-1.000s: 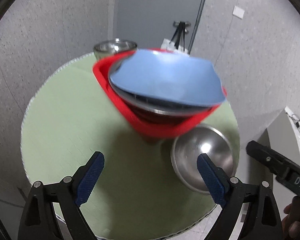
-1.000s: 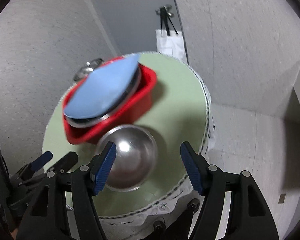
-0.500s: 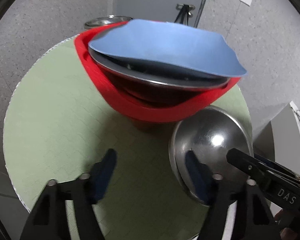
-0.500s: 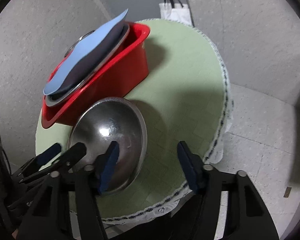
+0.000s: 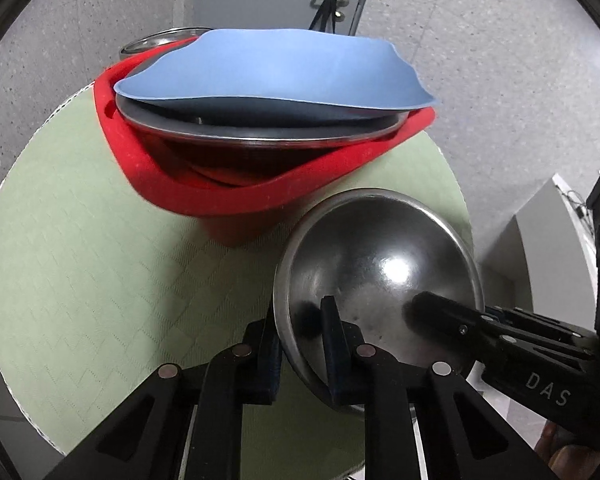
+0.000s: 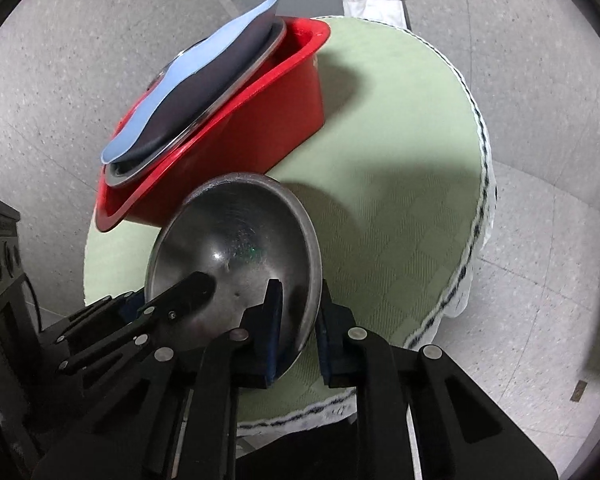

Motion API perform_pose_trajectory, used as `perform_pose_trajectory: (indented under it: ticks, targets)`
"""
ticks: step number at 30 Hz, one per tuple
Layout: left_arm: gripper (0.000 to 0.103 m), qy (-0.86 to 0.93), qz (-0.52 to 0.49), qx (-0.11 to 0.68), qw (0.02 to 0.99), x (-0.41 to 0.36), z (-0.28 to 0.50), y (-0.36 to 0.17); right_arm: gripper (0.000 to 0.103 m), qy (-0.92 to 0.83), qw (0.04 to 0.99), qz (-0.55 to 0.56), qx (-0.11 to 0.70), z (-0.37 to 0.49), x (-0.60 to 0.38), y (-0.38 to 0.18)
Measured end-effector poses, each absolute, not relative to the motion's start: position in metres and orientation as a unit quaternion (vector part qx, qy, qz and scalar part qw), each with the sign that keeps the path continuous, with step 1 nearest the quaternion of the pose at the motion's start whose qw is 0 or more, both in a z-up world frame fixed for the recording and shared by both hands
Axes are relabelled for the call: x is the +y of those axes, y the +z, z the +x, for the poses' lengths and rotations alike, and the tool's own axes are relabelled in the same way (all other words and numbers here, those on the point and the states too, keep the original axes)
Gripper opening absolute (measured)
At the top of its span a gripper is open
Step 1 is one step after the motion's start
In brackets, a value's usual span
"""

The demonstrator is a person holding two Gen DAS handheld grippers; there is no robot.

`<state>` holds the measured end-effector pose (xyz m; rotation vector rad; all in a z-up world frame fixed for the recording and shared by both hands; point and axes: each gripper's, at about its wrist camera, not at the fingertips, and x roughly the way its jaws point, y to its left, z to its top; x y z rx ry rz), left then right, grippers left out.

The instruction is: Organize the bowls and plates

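Note:
A steel bowl [image 5: 380, 264] sits near the front edge of the round green table [image 5: 100, 260]. My left gripper [image 5: 300, 344] is shut on its left rim. My right gripper [image 6: 296, 320] is shut on the bowl's right rim [image 6: 236, 248]. Each gripper shows in the other's view, clamped on the same bowl. Behind the bowl stands a red tub [image 5: 236, 192] holding a wide steel dish [image 5: 260, 136] with a blue plate [image 5: 276, 68] on top. The same tub [image 6: 252, 128] and blue plate [image 6: 204, 76] show in the right wrist view.
Another steel bowl [image 5: 160, 40] peeks out behind the tub at the table's far side. A white bag [image 6: 372, 4] hangs beyond the table. The table edge [image 6: 476, 240] drops to a tiled floor on the right.
Both grippers moved down and in toward the steel bowl, then closed from wide open onto its opposite rims.

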<state>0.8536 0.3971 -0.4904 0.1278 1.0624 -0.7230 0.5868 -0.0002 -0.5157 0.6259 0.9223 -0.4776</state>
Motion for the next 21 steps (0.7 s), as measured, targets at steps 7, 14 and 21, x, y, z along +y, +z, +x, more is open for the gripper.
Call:
perform_pose_trajectory:
  ticks: [7, 14, 21]
  targets:
    - [0.014, -0.374, 0.059, 0.472, 0.796, 0.413, 0.833, -0.459, 0.015, -0.234, 0.826, 0.299, 0.416, 0.565, 0.021, -0.497]
    - [0.014, -0.405, 0.059, 0.399, 0.821, 0.445, 0.817, -0.401, 0.015, -0.242, 0.850, 0.277, 0.376, 0.555, 0.053, -0.446]
    - [0.014, -0.396, 0.043, 0.351, 0.848, 0.474, 0.840, -0.358, 0.015, -0.230, 0.881, 0.243, 0.334, 0.579, 0.070, -0.385]
